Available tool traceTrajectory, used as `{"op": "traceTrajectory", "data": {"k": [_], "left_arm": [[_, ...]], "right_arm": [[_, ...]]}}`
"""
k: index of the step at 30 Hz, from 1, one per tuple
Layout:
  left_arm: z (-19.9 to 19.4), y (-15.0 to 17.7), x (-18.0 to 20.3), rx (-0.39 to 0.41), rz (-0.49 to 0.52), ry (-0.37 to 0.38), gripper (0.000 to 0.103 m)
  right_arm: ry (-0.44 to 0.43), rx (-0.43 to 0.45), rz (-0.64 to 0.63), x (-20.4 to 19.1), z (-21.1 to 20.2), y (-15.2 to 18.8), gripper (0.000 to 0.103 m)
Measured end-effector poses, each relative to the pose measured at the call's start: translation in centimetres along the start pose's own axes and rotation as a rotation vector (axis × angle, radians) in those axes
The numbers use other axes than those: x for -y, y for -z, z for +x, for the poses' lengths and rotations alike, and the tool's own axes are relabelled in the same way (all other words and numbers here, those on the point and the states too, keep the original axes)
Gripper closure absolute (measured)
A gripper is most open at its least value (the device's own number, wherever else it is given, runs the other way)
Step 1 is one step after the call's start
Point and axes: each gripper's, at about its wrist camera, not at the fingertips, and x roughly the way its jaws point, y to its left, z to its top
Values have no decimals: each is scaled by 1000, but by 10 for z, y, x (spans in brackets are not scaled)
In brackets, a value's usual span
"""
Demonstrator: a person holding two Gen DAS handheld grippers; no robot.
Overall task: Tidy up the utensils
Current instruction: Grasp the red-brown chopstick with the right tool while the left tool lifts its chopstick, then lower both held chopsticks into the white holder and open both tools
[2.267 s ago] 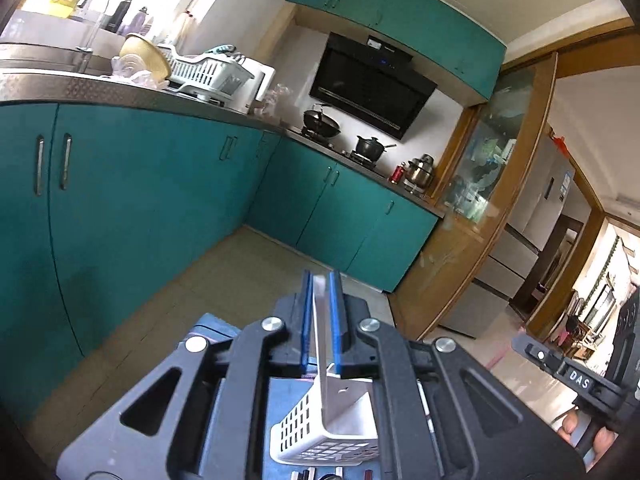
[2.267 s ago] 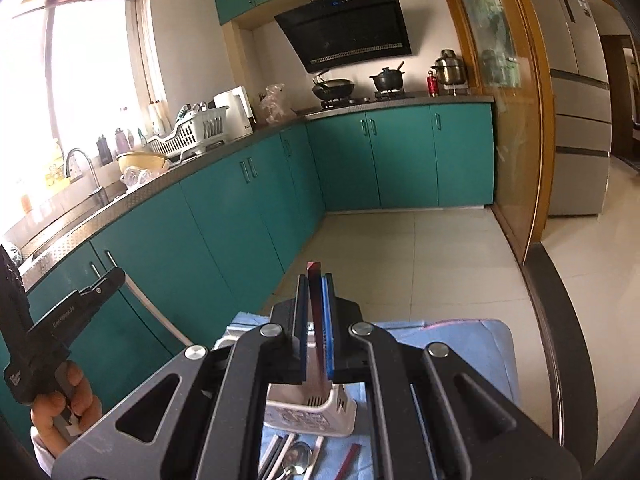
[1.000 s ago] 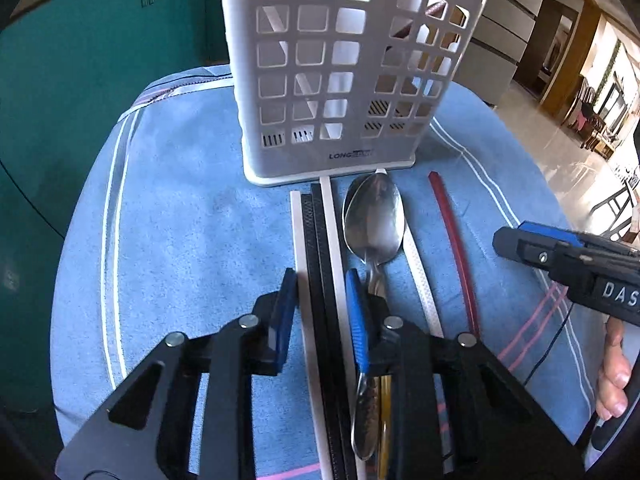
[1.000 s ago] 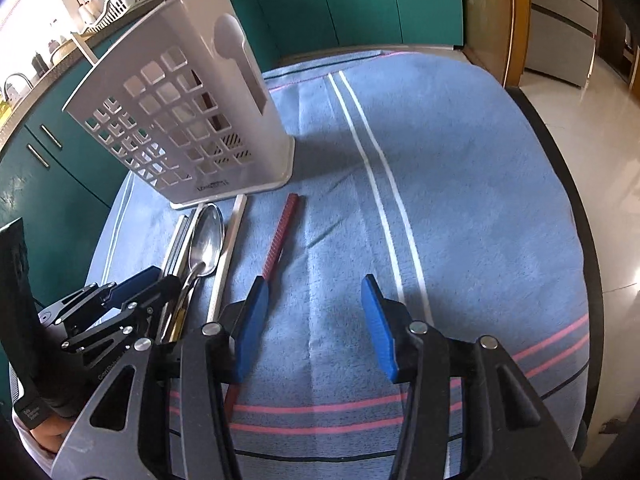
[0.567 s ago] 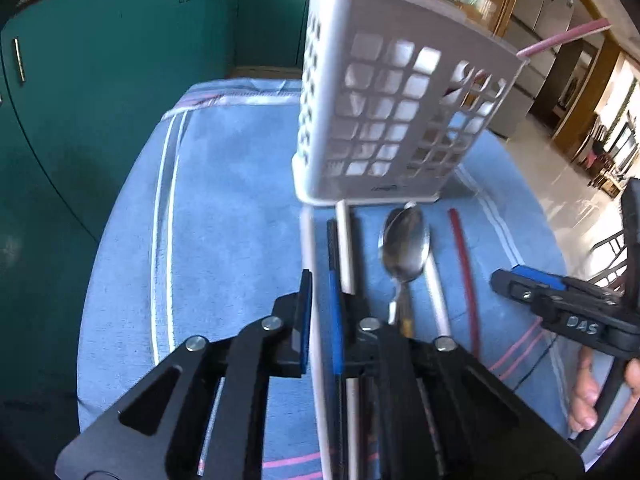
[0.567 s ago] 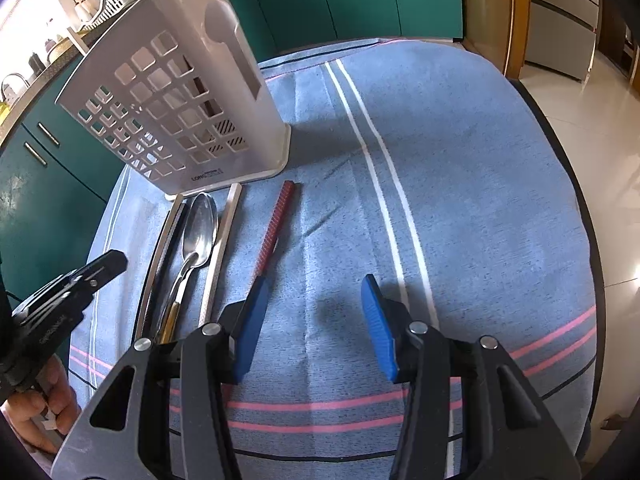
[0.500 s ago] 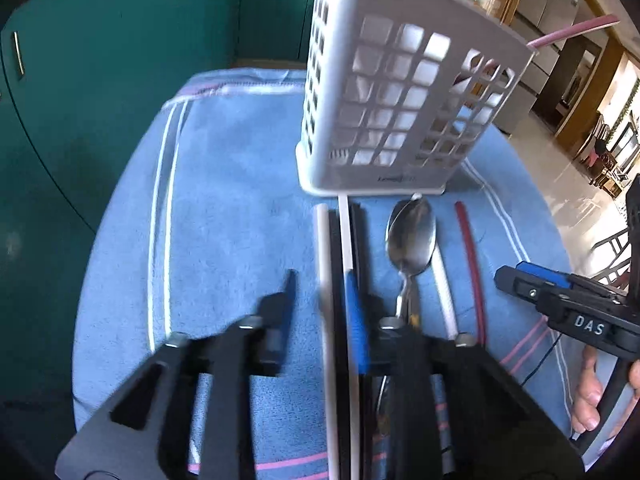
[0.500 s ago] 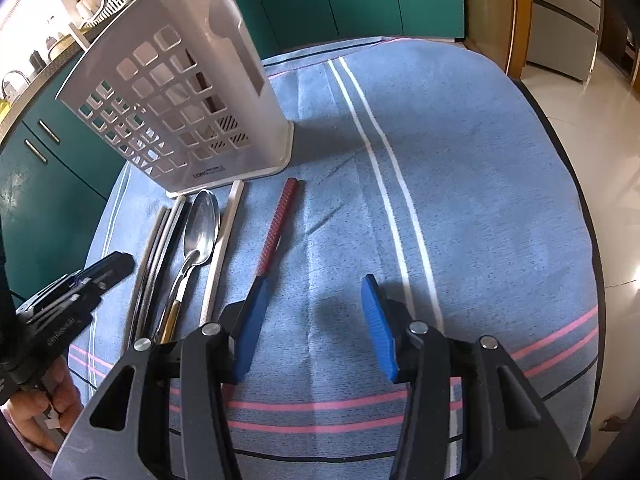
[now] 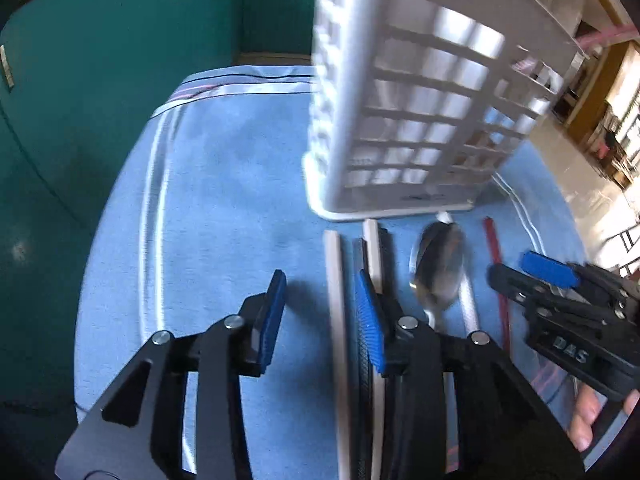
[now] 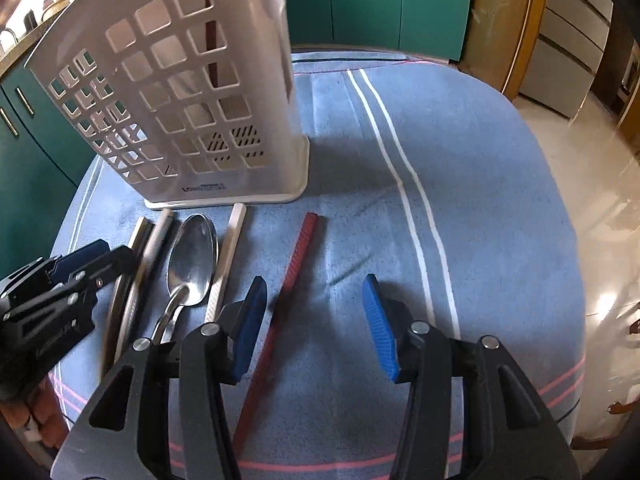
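A white perforated utensil holder stands on a blue striped cloth. In front of it lie white chopsticks, black chopsticks, a metal spoon and a dark red chopstick. My left gripper is open, low over the cloth, with a white chopstick between its jaws. My right gripper is open, with the red chopstick between its jaws near the left one. A red chopstick stands inside the holder.
Teal kitchen cabinets surround the small cloth-covered table. Its edge drops to a tiled floor on the right. The right gripper shows in the left wrist view; the left gripper shows in the right wrist view.
My left gripper opened and let go of the white chopstick, which lies on the cloth again. Both grippers have moved in lower and closer to the utensils.
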Motion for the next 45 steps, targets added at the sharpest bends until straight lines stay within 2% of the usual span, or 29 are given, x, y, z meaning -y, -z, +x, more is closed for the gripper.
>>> {"op": "traceTrajectory", "data": {"k": [1,3,7,8,11,13,14,15,16,17,18,23,25,29,37,42,45], "left_arm": [[0,1,3,17,14,-26,66],[3,2,2,5,13,-66,77],[2,0,-5,7,0,-84,79],[2,-1,-5,4,2,-84,79],[7,-6,3,-5,31,-91,64],[9,-9,4,-1,36,-105,64],[10,-11,3,-2,29,-102,65],[11,-12,2,-1,25,-99,70],[10,-13,1,3,24,-98,74],[9,-12,0,6,21,-91,85],[8,-11,-2,6,14,-85,93],[4,-8,-14,9,-38,-48,97],[-11,-8,-17,42,-58,-34,97],[-53,-14,-18,130,-72,-4,97],[-155,-33,-25,379,-109,84,97],[-200,-41,-32,503,-130,128,97],[-225,-46,-33,568,-143,146,97]], "right_arm": [[7,3,-6,-1,0,0,54],[27,9,-21,-4,2,0,54],[81,25,-30,-3,5,-3,53],[86,27,-27,-3,7,-5,51],[103,25,-19,-3,13,-15,50],[97,22,-19,-3,16,-20,51],[90,20,-21,-2,17,-22,55],[84,22,-27,-3,18,-22,67],[76,23,-35,-4,16,-21,73],[69,21,-39,-3,13,-20,88],[54,15,-39,-2,13,-20,91],[-54,-7,11,9,6,-16,96],[-55,19,11,14,-6,-12,96],[-114,92,4,23,-51,-10,96],[-280,277,-29,30,-146,-18,96],[-325,372,-54,25,-192,-28,96],[-316,422,-74,22,-211,-36,96]]}}
